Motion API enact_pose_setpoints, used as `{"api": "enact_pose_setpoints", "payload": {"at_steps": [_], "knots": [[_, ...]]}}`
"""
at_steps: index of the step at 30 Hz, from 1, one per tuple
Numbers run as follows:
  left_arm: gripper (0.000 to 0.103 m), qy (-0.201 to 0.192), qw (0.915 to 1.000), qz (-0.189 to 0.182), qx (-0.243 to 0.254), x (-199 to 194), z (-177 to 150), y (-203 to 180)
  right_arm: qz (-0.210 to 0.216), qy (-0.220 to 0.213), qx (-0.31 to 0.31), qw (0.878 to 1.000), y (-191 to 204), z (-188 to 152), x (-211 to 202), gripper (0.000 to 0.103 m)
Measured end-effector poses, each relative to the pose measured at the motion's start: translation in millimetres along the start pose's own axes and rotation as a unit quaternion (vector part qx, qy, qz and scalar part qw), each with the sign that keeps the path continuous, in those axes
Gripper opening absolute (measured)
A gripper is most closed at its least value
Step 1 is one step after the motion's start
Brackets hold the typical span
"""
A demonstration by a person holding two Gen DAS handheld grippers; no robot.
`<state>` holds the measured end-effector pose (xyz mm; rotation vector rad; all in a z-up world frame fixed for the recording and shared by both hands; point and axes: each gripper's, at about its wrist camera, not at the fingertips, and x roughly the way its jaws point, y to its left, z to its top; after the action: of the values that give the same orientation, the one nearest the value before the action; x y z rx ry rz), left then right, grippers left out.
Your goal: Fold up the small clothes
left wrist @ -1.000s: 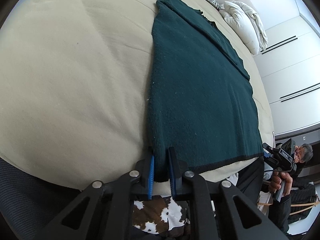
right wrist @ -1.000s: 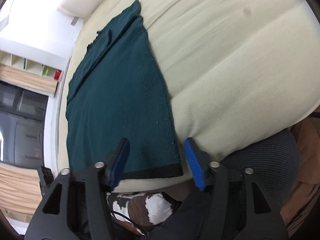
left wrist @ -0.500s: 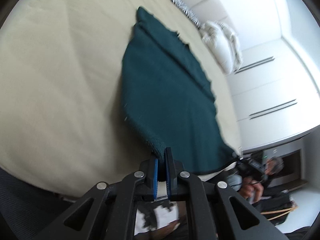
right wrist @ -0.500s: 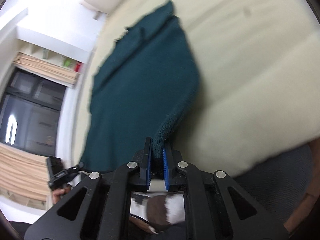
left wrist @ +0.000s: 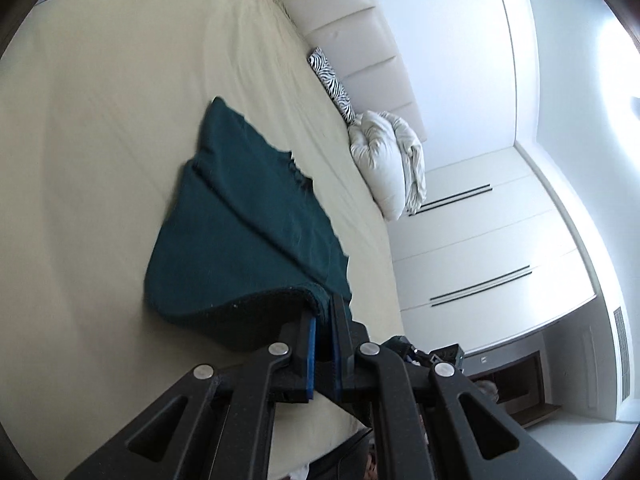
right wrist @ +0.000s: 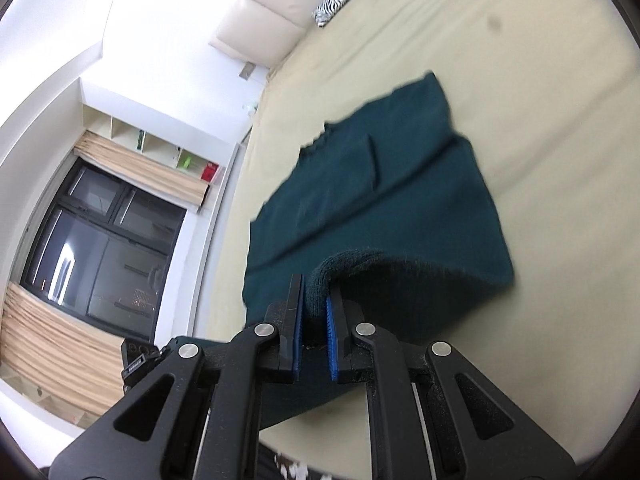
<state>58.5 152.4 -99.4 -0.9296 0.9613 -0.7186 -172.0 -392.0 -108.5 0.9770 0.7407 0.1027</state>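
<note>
A dark green knitted garment (left wrist: pixel 248 224) lies on the cream bed (left wrist: pixel 88 128); it also shows in the right wrist view (right wrist: pixel 384 200). Its near hem is lifted off the bed and curls over the rest. My left gripper (left wrist: pixel 324 316) is shut on one corner of the hem. My right gripper (right wrist: pixel 314 304) is shut on the other corner. The far end of the garment rests flat with a sleeve folded across it.
A white bundled duvet (left wrist: pixel 388 160) and a zebra-print pillow (left wrist: pixel 332 80) lie by the padded headboard (left wrist: pixel 360 40). White wardrobe doors (left wrist: pixel 480 240) stand to the right. A dark window (right wrist: pixel 100 248) and shelves (right wrist: pixel 152 140) are beyond the bed's left edge.
Both grippers have risen and moved forward over the bed with the hem, which now arches above the garment. One second ago the right gripper was open around the hem corner; it then shut.
</note>
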Motion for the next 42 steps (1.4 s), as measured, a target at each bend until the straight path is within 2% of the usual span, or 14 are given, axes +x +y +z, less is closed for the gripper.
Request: {"api": "enact_pose_setpoints", "payload": {"at_steps": [13,21,24,26,28,30,31,32,34,37,40,42], "knots": [[0.007,-0.048,0.9987,0.008,-0.012,79,122,5,-0.024,-0.055,0.021,0.998,-13,132,72,0.009],[0.007,-0.062,0.9964,0.046,-0.034,141,185,33,-0.061,-0.081,0.045,0.994,-43,201,121,0.009],[0.008,-0.047,0.9953,0.079,-0.032,172,197,52,-0.083,-0.083,0.039,0.992,-51,216,145,0.009],[0.012,-0.038,0.9932,0.102,-0.043,188,203,69,-0.093,-0.075,0.054,0.991,-65,224,163,0.010],[0.048,-0.038,0.9914,0.110,-0.060,191,206,83,-0.119,-0.073,0.059,0.988,-77,227,177,0.010],[0.064,-0.053,0.9914,0.101,-0.063,181,205,86,-0.130,-0.062,0.080,0.986,-91,230,188,0.015],[0.068,-0.061,0.9915,0.101,-0.055,172,204,84,-0.124,-0.063,0.089,0.986,-97,229,190,0.023],[0.070,-0.065,0.9917,0.100,-0.047,165,201,81,-0.120,-0.073,0.093,0.986,-100,230,189,0.042],[0.071,-0.071,0.9921,0.100,-0.026,152,192,71,-0.122,-0.095,0.095,0.983,-103,228,182,0.061],[0.071,-0.073,0.9913,0.108,0.014,137,169,55,-0.137,-0.115,0.090,0.980,-101,225,170,0.063],[0.071,-0.068,0.9858,0.140,0.061,130,137,45,-0.154,-0.104,0.060,0.981,-89,219,161,0.063],[0.071,-0.061,0.9814,0.162,0.084,135,117,41,-0.179,-0.092,0.018,0.979,-76,209,158,0.063]]}}
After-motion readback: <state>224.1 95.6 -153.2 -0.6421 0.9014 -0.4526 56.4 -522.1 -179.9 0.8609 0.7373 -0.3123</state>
